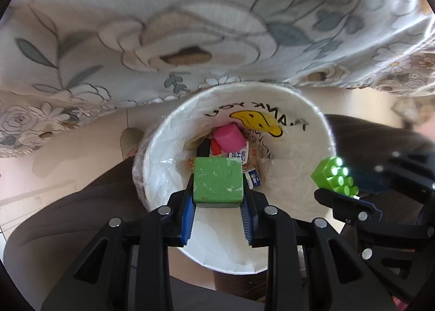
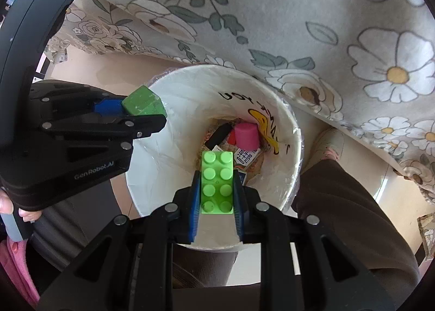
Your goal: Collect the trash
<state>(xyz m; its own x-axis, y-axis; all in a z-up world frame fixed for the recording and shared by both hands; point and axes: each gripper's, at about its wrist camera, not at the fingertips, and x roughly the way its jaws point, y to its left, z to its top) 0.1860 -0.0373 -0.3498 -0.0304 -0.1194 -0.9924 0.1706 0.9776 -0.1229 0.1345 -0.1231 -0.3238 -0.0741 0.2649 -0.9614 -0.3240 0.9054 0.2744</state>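
Trash is sitting at the bottom of the white bin [image 1: 299,229], seen from the left wrist: a pink cylinder [image 1: 229,137] and small printed cartons [image 1: 246,158]. The left gripper [image 1: 217,196] is clamping a green cube [image 1: 217,180] between its blue pads over the bin mouth. At right, the right gripper [image 1: 337,188] is gripping a green stud brick [image 1: 333,176].

From the right wrist, the brick's [image 2: 217,183] eight studs are showing, jaws closed on its sides. Only here "GenRobot.AI" is reading on the left gripper's [image 2: 141,112] body. Inverted lettering on the bin liner [image 2: 190,109] is partly hidden beside a yellow smiley [image 2: 265,126].
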